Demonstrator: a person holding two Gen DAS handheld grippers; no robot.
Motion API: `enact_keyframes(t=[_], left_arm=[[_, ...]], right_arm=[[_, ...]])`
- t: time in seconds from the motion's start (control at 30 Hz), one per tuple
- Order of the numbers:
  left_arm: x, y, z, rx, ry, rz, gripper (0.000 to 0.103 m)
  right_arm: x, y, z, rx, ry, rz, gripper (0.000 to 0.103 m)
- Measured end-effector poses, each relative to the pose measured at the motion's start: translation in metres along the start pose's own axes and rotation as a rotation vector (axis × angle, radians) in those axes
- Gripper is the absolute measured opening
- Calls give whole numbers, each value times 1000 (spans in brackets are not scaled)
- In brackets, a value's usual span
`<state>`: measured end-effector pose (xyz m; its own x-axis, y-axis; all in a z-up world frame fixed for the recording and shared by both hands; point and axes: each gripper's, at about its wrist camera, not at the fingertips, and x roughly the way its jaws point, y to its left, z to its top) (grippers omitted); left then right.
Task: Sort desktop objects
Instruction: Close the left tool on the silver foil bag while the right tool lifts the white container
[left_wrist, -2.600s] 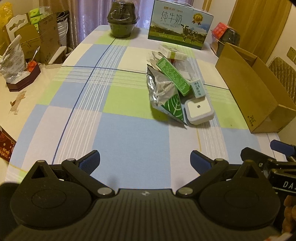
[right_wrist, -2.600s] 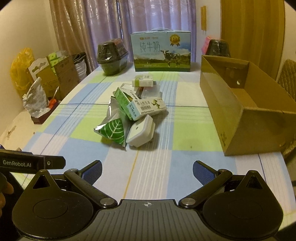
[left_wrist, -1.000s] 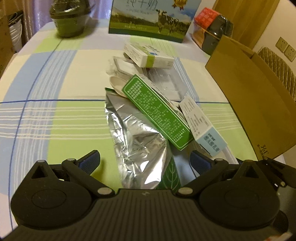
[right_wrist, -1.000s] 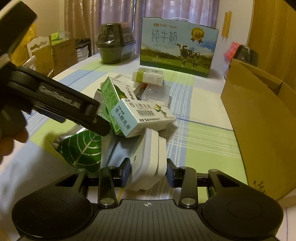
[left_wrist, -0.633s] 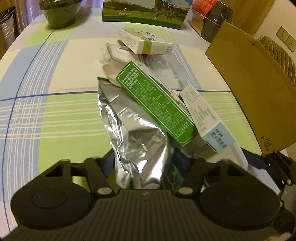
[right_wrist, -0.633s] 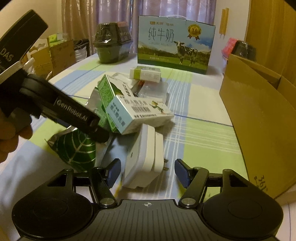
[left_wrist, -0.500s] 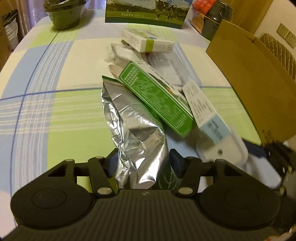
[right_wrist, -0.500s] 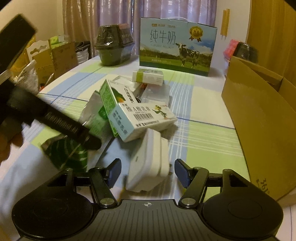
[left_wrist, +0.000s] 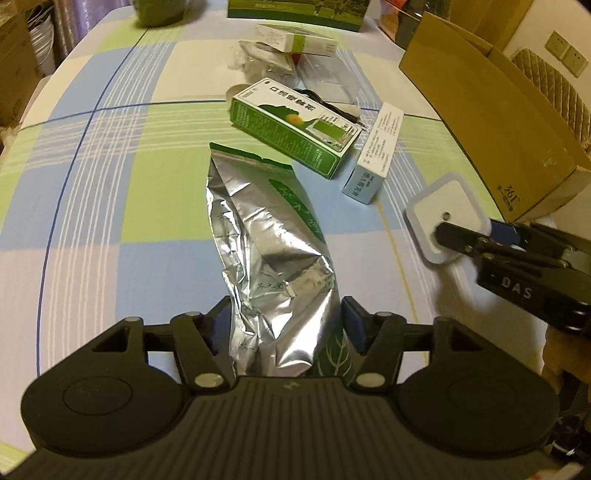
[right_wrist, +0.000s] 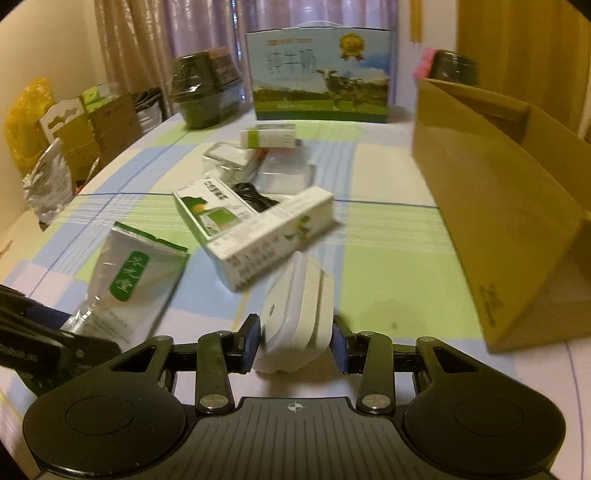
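My left gripper (left_wrist: 284, 325) is shut on a silver foil bag (left_wrist: 269, 251) with green print, held clear of the pile; the same foil bag (right_wrist: 125, 280) shows at the left of the right wrist view. My right gripper (right_wrist: 295, 343) is shut on a white square plug-in device (right_wrist: 299, 314), lifted off the cloth. That white device (left_wrist: 447, 221) also appears at the right of the left wrist view. A green carton (left_wrist: 291, 125) and a white-and-blue carton (left_wrist: 376, 155) lie on the checked tablecloth (left_wrist: 110, 184).
An open cardboard box (right_wrist: 509, 229) stands at the table's right side. A small white-green carton (right_wrist: 267, 138), clear plastic packs (right_wrist: 258, 166) and a black cable (right_wrist: 255, 197) lie farther back. Behind stand a milk gift box (right_wrist: 321, 74) and a dark lidded pot (right_wrist: 207, 94).
Both grippers closed and pulled back: the left drew the foil bag out of the pile, the right lifted the white device. The two cartons slid down flat onto the cloth.
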<state>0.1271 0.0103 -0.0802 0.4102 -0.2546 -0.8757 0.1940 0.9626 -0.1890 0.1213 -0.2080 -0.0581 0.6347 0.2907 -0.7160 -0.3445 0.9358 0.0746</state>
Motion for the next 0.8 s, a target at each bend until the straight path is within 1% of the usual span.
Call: enact_keyframes(t=[0.07, 0.1, 0.13, 0.17, 0.23, 0.3, 0.43, 0.5, 0.6, 0.73, 0.8], left_arm=[[-2, 1, 0, -12, -4, 6, 62], [-4, 2, 0, -17, -9, 6, 65], [-5, 3, 1, -23, -14, 7, 66], [-6, 4, 3, -25, -19, 10, 68], [-7, 3, 5, -18, -25, 22, 71], [-6, 3, 9, -9, -30, 30, 77], [-2, 3, 12, 7, -30, 39, 78], [2, 3, 13, 8, -28, 35, 79], [6, 4, 14, 2, -20, 32, 79], [13, 8, 19, -20, -8, 11, 79], [17, 8, 21, -21, -1, 18, 78]], right_arm=[[-3, -1, 0, -4, 5, -24, 53], [-4, -2, -1, -3, 1, -28, 61], [-4, -2, 0, -5, -4, -29, 66], [-4, 0, 1, -22, -10, -36, 68], [-3, 7, 1, -82, -22, -59, 78], [2, 14, 2, -139, -20, -76, 82], [10, 30, -2, -310, -41, -124, 84], [15, 36, -6, -397, -43, -135, 84], [22, 40, -10, -486, -51, -140, 84], [28, 41, -13, -529, -52, -141, 83], [30, 41, -13, -535, -49, -145, 81]])
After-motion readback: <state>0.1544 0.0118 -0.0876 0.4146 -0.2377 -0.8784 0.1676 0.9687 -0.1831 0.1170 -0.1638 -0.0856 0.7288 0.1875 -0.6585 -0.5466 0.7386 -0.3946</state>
